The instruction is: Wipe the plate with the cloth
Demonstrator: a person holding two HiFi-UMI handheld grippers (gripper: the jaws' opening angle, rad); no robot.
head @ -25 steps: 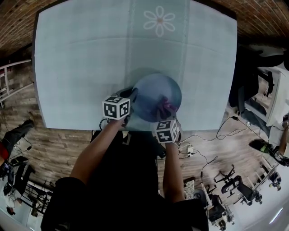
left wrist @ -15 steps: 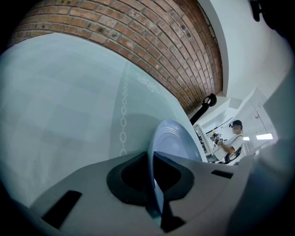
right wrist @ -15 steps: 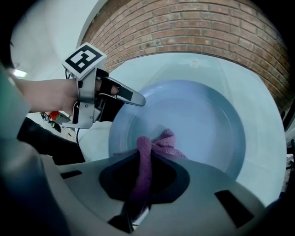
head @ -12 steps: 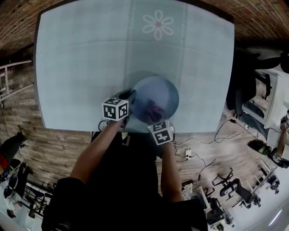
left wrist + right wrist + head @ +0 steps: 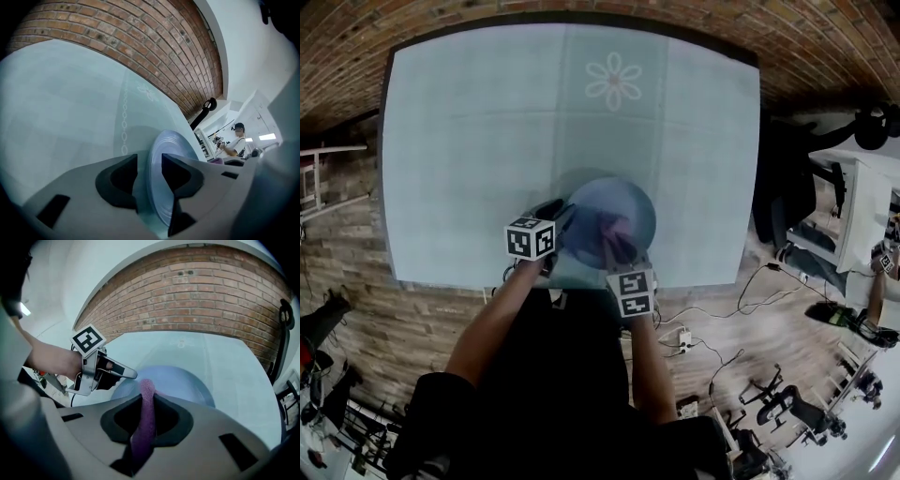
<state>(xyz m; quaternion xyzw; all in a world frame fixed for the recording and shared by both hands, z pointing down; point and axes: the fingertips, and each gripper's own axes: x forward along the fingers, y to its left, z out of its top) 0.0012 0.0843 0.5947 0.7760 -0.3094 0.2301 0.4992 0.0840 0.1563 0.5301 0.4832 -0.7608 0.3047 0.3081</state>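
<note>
The round pale-blue plate (image 5: 609, 211) with faint concentric rings is at the tabletop's near edge, its left rim between the left hand-held gripper's (image 5: 149, 163) jaws. The purple cloth (image 5: 617, 238), a narrow fold clamped in the right hand-held gripper (image 5: 147, 401), touches the plate's near face.

Soft, even light fills all three views, a little dim and bluish in the head view. The round blue-grey plate (image 5: 621, 201) throws a faint, diffuse shadow up and to its left on the pale blue-green clothed table (image 5: 469, 141). Fisheye distortion bows the table's edges and the red brick wall (image 5: 197, 287), and both gripper views darken to black at their corners. The purple cloth (image 5: 145, 413), close to the lens, is soft. The white room (image 5: 262, 126) glares.
</note>
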